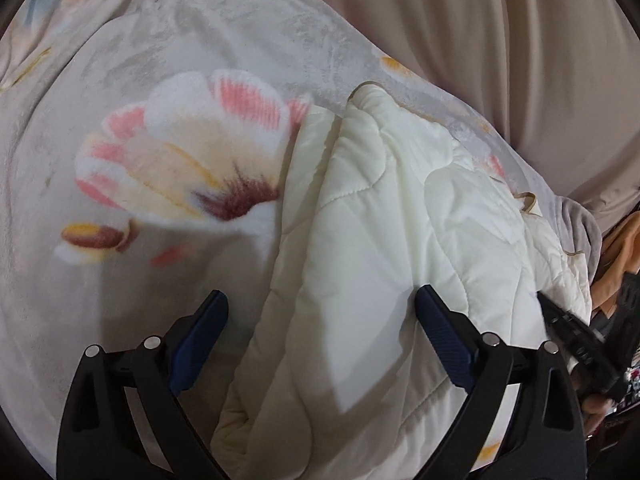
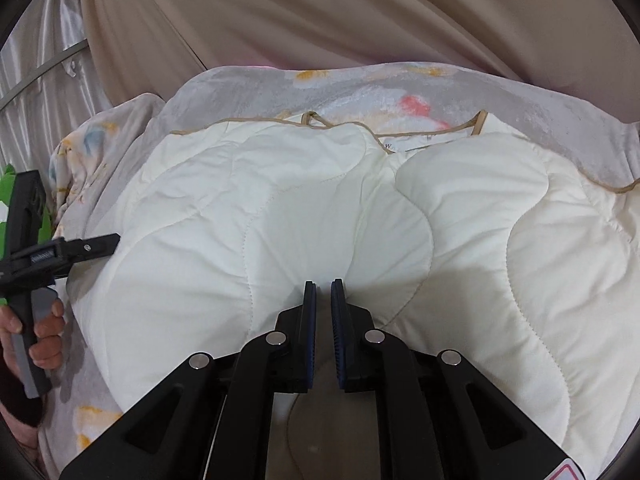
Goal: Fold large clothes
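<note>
A cream quilted cover [image 1: 384,216] with tan piping lies folded on a grey floral blanket [image 1: 180,152]. My left gripper [image 1: 320,300] is open, its blue-padded fingers [image 1: 200,340] straddling the quilt's folded left edge. In the right wrist view the quilt [image 2: 340,200] fills the middle on the blanket [image 2: 360,88]. My right gripper [image 2: 323,284] is shut, its tips pressed into the quilt's near edge; whether cloth is pinched between the pads is hidden. The left gripper [image 2: 112,242] shows at the left, held by a hand.
Beige curtain folds [image 1: 480,40] hang behind the bed, also in the right wrist view [image 2: 320,12]. Orange cloth [image 1: 624,240] lies at the right edge. A metal rail and shiny fabric [image 2: 40,60] stand at the far left.
</note>
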